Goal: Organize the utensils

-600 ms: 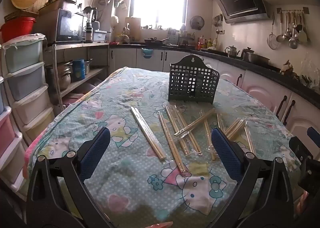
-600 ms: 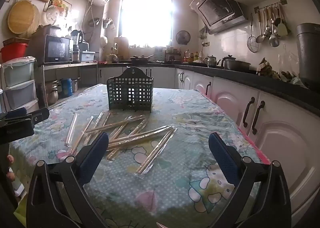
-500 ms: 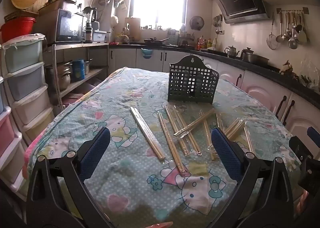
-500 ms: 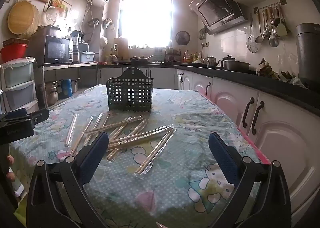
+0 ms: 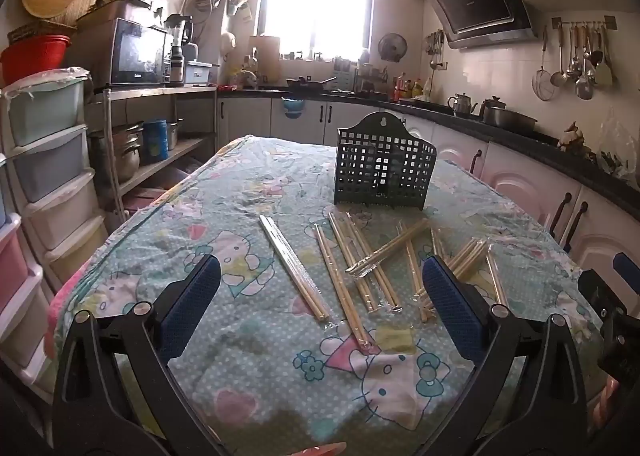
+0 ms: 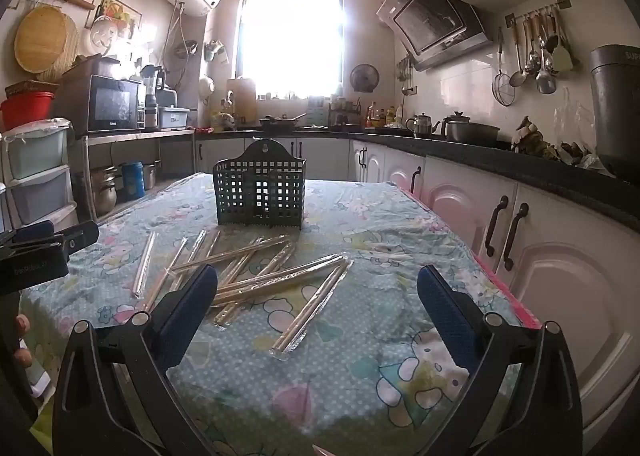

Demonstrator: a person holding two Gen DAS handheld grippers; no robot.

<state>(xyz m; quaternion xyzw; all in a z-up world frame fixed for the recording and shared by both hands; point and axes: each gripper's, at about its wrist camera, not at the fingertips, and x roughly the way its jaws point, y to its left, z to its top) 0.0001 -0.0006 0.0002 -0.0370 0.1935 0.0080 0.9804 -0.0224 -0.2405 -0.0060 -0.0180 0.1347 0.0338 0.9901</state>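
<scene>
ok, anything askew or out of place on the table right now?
Yes: the wrapped chopsticks lie scattered on the tablecloth, several crossing each other, none in the dark holder, which stands upright behind them. Nothing looks spilled or damaged.

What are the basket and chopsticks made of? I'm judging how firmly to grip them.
Basket: looks like dark moulded plastic, matte, with a square-hole grid and hanging hole. Chopsticks: pale, likely bamboo or wood, in glossy clear wrappers that glint.
</scene>
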